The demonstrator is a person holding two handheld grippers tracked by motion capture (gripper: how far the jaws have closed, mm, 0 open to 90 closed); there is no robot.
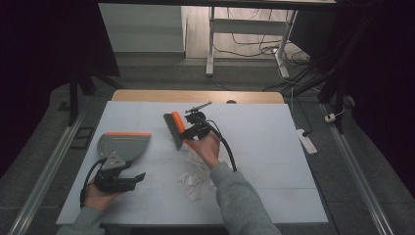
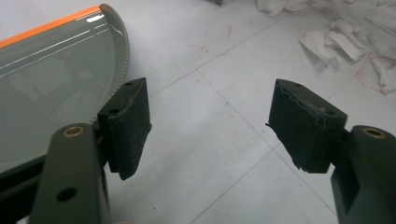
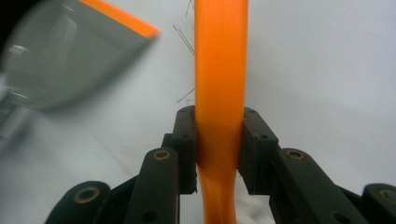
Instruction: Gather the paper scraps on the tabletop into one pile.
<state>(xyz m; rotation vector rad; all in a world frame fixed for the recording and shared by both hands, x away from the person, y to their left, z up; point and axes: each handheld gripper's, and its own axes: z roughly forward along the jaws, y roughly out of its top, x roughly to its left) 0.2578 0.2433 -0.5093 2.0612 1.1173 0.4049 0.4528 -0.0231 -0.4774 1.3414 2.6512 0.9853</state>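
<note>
Right gripper point(image 1: 188, 131) is clamped on the orange handle of the brush point(image 1: 174, 129); in the right gripper view its two pads press the handle point(image 3: 220, 84) from both sides, and the handle runs straight up between them. In the high view the brush stands out to the left of that gripper, with its dark bristles on the side toward the dustpan point(image 1: 122, 145) and its orange back toward the gripper.

Taking the dustpan as landmark: it lies flat on the white tabletop point(image 1: 274, 147), grey, with an orange lip along its far edge. The brush is to its right, apart from it, and a little farther from the person. The left gripper point(image 1: 128, 179) sits just on the near side of the dustpan, with its jaws standing wide apart and nothing between them; in the left gripper view bare tabletop shows between the pads, and the dustpan's curved rim point(image 2: 119, 51) lies just beside the left pad. Scraps of white paper point(image 1: 195, 177) lie to the right of the dustpan and nearer the person, below the right hand point(image 1: 208, 147).
</note>
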